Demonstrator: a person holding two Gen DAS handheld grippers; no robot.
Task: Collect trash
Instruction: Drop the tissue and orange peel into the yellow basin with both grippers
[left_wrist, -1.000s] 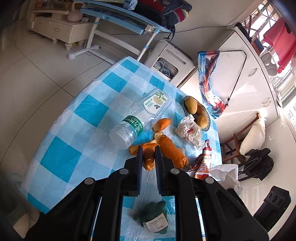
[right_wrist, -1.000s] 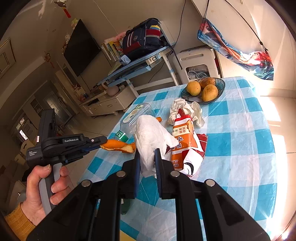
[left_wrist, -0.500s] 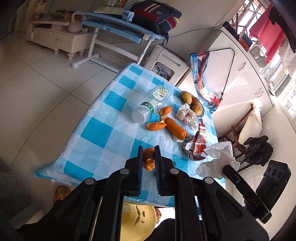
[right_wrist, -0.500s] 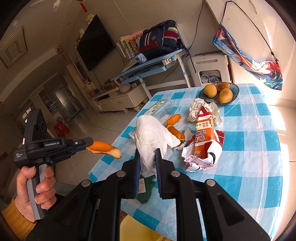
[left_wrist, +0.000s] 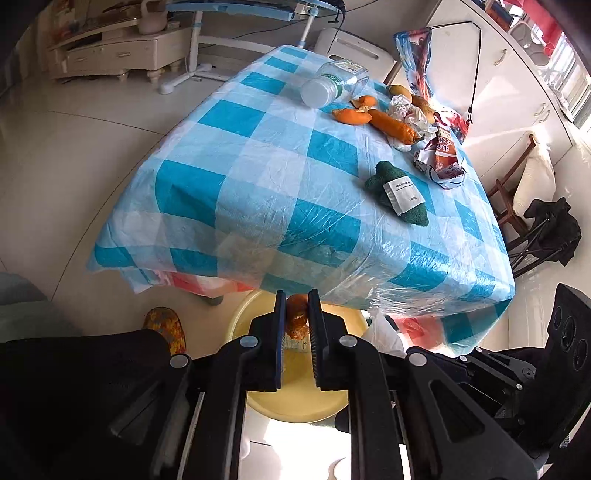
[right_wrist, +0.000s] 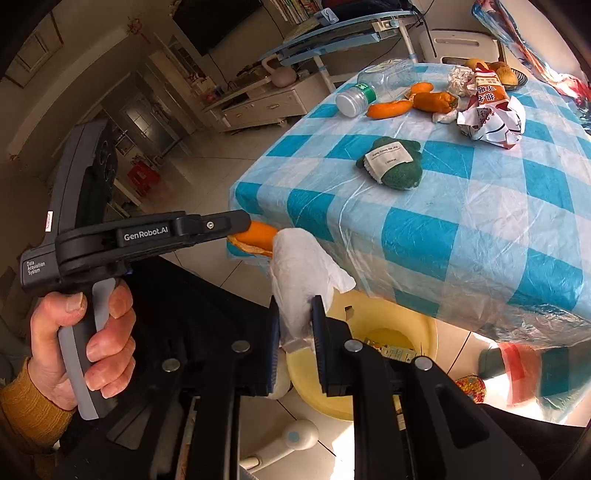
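Hovering over the yellow bin (right_wrist: 388, 332) — my right gripper (right_wrist: 294, 321) opening around the tissue (right_wrist: 303, 266), my left gripper (left_wrist: 296, 314) clenching orange peel (left_wrist: 296, 317) directly above.

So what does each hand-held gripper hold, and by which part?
Left hand-held gripper: orange peel, by one end. Right hand-held gripper, jaws opening: white tissue, lower end between them.

Pale tiled floor (left_wrist: 74, 155); cream low cabinet (left_wrist: 118, 55) by wall; white cupboards (left_wrist: 509, 74); sunlight from right.
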